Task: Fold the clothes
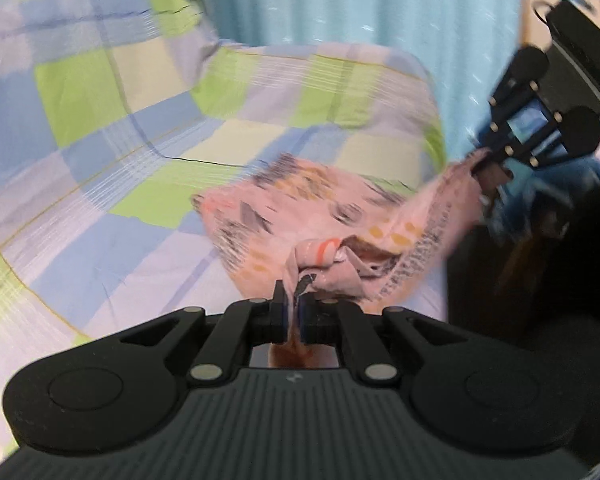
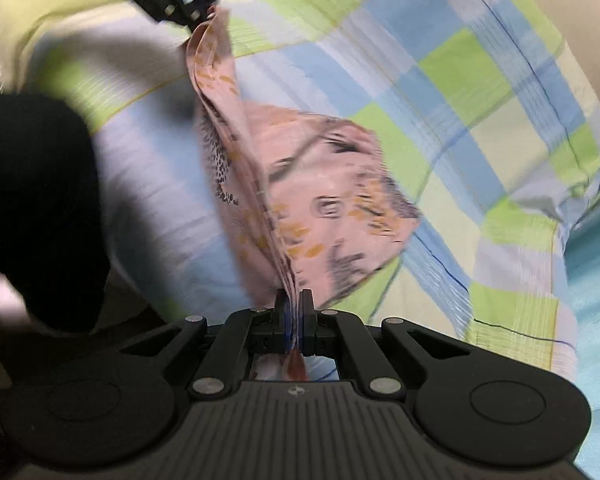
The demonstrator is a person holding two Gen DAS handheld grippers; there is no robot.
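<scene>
A pink printed garment [image 1: 320, 204] with orange and dark marks hangs stretched above a checked bedsheet [image 1: 100, 120]. My left gripper [image 1: 293, 304] is shut on one bunched edge of it. My right gripper [image 1: 488, 168] shows at the right of the left wrist view, shut on the other end. In the right wrist view my right gripper [image 2: 296, 304] is shut on the garment [image 2: 320, 200], whose taut edge runs up to my left gripper [image 2: 198, 20] at the top left. The frames are motion-blurred.
The bed is covered in a blue, green and cream checked sheet [image 2: 480, 100]. A light blue curtain [image 1: 340, 0] hangs behind it. A dark shape [image 2: 32, 200] sits at the left of the right wrist view.
</scene>
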